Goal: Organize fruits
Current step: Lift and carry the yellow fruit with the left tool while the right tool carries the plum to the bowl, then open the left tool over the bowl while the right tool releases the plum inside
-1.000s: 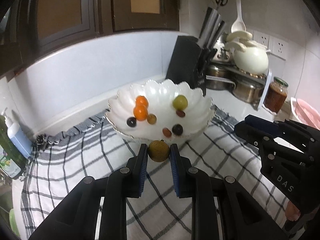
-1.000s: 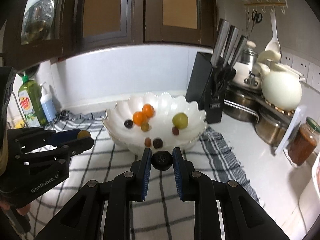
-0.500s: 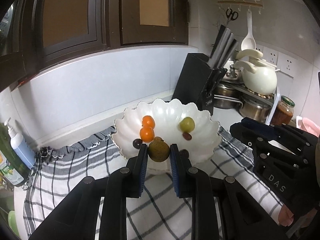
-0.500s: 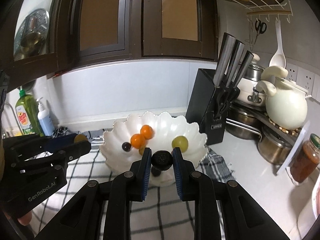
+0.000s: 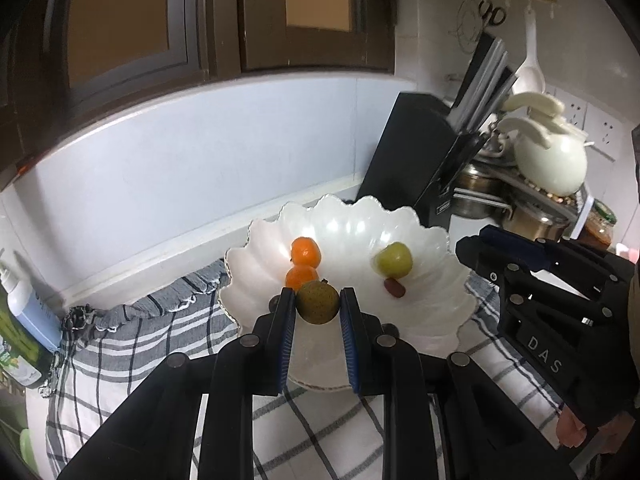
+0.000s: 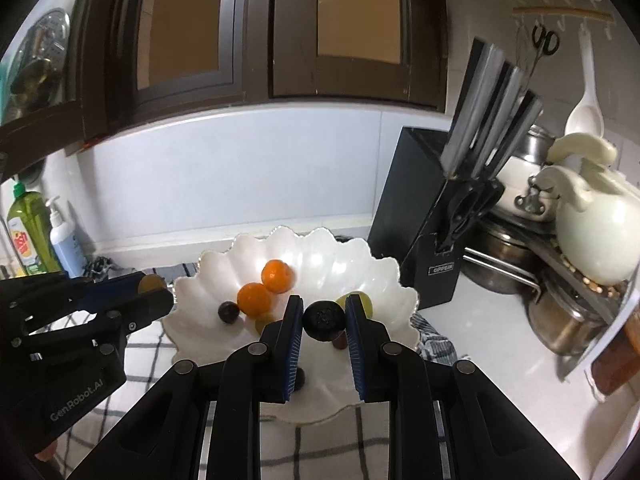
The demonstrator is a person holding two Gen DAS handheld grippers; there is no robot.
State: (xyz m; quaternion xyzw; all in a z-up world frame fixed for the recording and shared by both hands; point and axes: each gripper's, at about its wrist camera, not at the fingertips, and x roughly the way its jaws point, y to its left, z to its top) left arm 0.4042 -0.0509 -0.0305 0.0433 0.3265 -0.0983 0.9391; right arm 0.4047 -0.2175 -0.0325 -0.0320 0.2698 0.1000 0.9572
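Observation:
A white scalloped bowl (image 5: pixel 436 292) (image 6: pixel 384 276) stands on a checked cloth and holds two orange fruits (image 5: pixel 305 252) (image 6: pixel 276 276), a green fruit (image 5: pixel 394 260), a red date (image 5: pixel 395 289) and a dark grape (image 6: pixel 228 312). My left gripper (image 5: pixel 317 303) is shut on a brownish-green round fruit (image 5: pixel 317 302), held over the bowl's near left side. My right gripper (image 6: pixel 323 320) is shut on a black round fruit (image 6: pixel 323 319) over the bowl's near middle. Each gripper shows in the other's view, the right one (image 5: pixel 480 236) beside the bowl's right rim, the left one (image 6: pixel 154 284) at its left rim.
A black knife block (image 6: pixel 432 216) stands right behind the bowl. Pots, a cream kettle (image 6: pixel 592 232) and a jar (image 5: pixel 600 228) crowd the right counter. Soap bottles (image 6: pixel 36 236) stand at the far left. The checked cloth (image 5: pixel 132 344) spreads left of the bowl.
Both grippers have come forward with their fruits, from in front of the bowl to over its near part. The bowl now looks larger and closer.

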